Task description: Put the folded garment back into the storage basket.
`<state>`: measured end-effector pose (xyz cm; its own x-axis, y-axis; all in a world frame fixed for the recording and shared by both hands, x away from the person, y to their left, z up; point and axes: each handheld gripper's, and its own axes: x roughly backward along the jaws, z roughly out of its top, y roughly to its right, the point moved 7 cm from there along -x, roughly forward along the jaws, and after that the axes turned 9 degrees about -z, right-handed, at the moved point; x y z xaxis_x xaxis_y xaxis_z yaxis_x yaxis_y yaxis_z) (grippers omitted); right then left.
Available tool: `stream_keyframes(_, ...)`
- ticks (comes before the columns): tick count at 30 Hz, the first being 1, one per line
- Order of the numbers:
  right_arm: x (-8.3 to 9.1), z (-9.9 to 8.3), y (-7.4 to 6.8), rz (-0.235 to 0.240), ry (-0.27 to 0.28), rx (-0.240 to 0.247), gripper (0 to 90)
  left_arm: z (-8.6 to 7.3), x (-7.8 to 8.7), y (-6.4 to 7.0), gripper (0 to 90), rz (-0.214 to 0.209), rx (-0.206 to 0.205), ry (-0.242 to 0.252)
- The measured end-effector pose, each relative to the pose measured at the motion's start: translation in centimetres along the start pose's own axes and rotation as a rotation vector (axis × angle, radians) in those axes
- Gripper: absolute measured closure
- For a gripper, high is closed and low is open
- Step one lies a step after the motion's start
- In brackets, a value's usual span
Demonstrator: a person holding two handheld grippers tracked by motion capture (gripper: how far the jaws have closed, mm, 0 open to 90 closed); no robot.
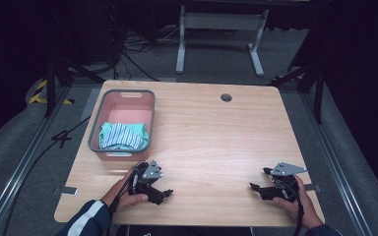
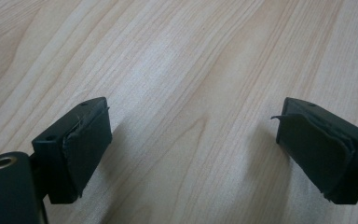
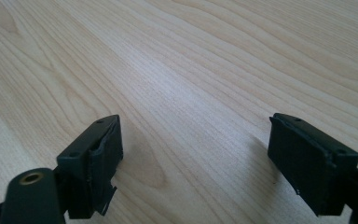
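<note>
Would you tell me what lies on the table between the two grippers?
Nothing: in the high view, the stretch of wooden table between the left gripper and the right gripper is bare.

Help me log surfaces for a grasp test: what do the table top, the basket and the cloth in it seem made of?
Table top: pale wood-grain, likely laminate; a smooth, matte sheen shows in the gripper views. Basket: probably moulded plastic, pink inside with a grey rim and cut-out handles. Cloth: soft striped fabric in teal and white, crumpled into folds; the fibre cannot be told.
</note>
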<state>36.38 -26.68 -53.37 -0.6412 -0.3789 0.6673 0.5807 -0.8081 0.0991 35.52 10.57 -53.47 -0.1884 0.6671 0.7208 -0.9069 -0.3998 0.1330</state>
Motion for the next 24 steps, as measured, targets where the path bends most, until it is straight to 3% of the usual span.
stream_keyframes(24,0.0,0.0,0.01,0.0,0.0,0.001,18.2,0.21,-0.34,-0.12,4.8,-0.01,-0.007,-0.016)
